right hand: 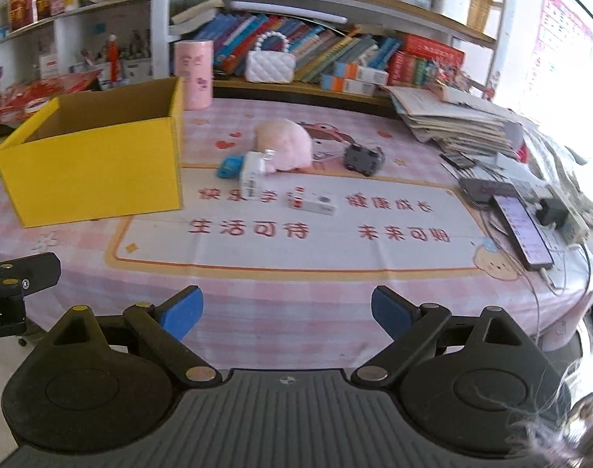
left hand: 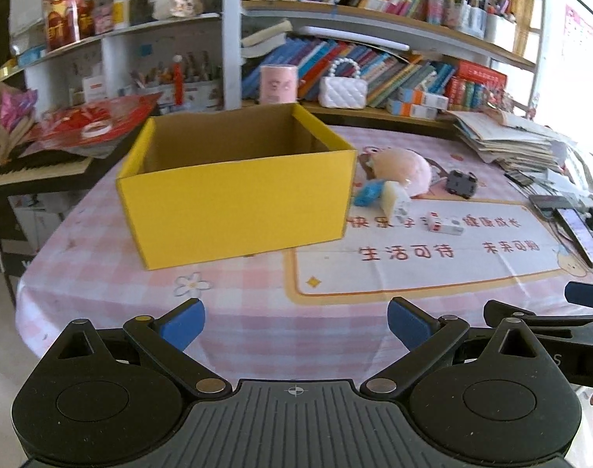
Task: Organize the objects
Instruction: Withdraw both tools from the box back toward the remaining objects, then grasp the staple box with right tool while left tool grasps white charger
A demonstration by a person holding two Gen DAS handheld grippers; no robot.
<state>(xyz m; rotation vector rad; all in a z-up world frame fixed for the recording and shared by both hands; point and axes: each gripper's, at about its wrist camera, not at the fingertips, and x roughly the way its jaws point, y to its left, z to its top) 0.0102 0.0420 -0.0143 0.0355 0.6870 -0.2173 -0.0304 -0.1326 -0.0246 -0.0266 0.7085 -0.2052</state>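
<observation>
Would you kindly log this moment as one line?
left gripper open, empty | right gripper open, empty | yellow box untouched | pink plush on table

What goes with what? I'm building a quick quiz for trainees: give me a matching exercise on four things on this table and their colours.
Things:
1. cardboard box
2. plush toy
3. toy car
4. charger

Colours:
A. white
B. dark grey
C. yellow
D. pink

Pairs: 1-C, 2-D, 3-B, 4-A
</observation>
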